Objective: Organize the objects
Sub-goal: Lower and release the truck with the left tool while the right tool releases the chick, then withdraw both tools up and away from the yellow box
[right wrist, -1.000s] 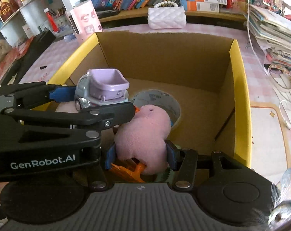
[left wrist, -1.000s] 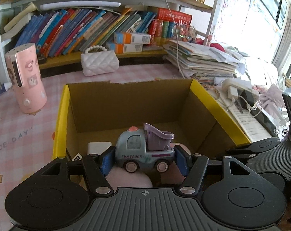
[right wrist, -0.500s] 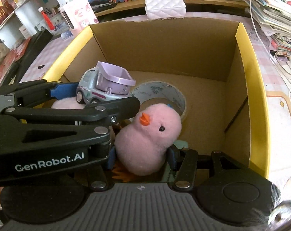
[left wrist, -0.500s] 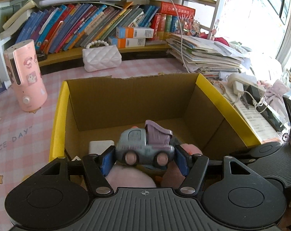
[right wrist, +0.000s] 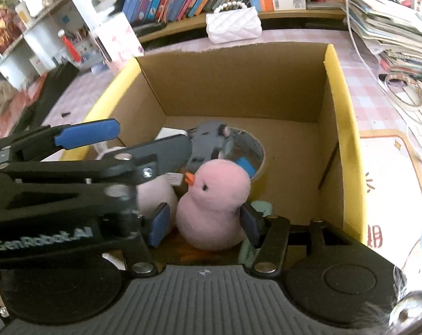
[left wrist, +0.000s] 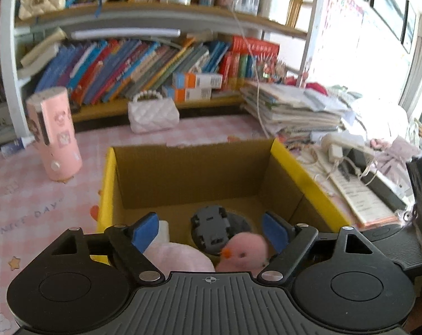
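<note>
A cardboard box (left wrist: 297, 164) with yellow flaps stands on the pink checked table; it also shows in the right wrist view (right wrist: 339, 117). My left gripper (left wrist: 211, 229) is open and empty above the box's near side. The toy truck (left wrist: 211, 229) lies overturned, underside up, on a tape roll (right wrist: 252, 146) inside the box; it also shows in the right wrist view (right wrist: 211, 139). My right gripper (right wrist: 204, 220) stands around a pink plush duck (right wrist: 215, 201), upright in the box; the pads sit at its sides, grip unclear.
A second pink plush (left wrist: 180, 256) and a white block (left wrist: 163, 229) lie in the box's near left. A pink cylinder (left wrist: 54, 136) and white quilted purse (left wrist: 153, 114) stand behind the box. Book stacks and cables (left wrist: 294, 111) lie to the right.
My left gripper opened and let go of the toy truck, which dropped into the box and flipped over. The left gripper rose and pulled back. The duck now sits upright.
</note>
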Tool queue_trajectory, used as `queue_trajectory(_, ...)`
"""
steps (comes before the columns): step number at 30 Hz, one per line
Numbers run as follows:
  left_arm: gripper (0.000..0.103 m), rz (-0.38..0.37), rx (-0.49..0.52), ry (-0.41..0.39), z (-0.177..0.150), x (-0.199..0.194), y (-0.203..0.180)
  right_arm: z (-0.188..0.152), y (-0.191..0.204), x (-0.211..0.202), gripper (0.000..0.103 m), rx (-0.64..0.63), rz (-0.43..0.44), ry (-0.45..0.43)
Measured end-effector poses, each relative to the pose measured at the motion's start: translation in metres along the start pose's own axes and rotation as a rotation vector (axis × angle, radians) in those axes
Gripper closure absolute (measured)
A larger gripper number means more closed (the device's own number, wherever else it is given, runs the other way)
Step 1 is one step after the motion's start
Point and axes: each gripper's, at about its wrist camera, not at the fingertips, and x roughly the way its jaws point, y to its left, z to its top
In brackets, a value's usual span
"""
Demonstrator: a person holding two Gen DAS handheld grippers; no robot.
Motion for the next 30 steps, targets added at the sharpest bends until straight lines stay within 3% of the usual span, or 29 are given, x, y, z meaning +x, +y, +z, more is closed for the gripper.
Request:
queue_trajectory(6, 0.012, 0.035, -0.033, -0.074, -0.006, -0.043, 0.010, -0.013, 0.012, -0.023, 0.039, 0.017, -0.045, -0.089)
queue_trajectory(13, 0.010, 0.122, -0.086, -0.152, -0.026, -0.095, 0.029, -0.038, 0.046, -0.050, 0.035, -0.046, -0.161, -0.239)
queue_trajectory(18, 0.010, 0.167, -0.095, -0.146, -0.048, -0.123, 0.040, -0.056, 0.074, -0.060, 0.030, -0.077, -0.222, -0.304)
queue_trajectory(23, 0.010, 0.219, -0.120, -0.124, -0.072, -0.146, 0.050, -0.079, 0.103, -0.064, 0.028, -0.089, -0.241, -0.309)
queue_trajectory(30, 0.005, 0.329, -0.136, -0.112, -0.106, -0.173, 0.056, -0.115, 0.143, -0.071, 0.012, -0.111, -0.328, -0.367)
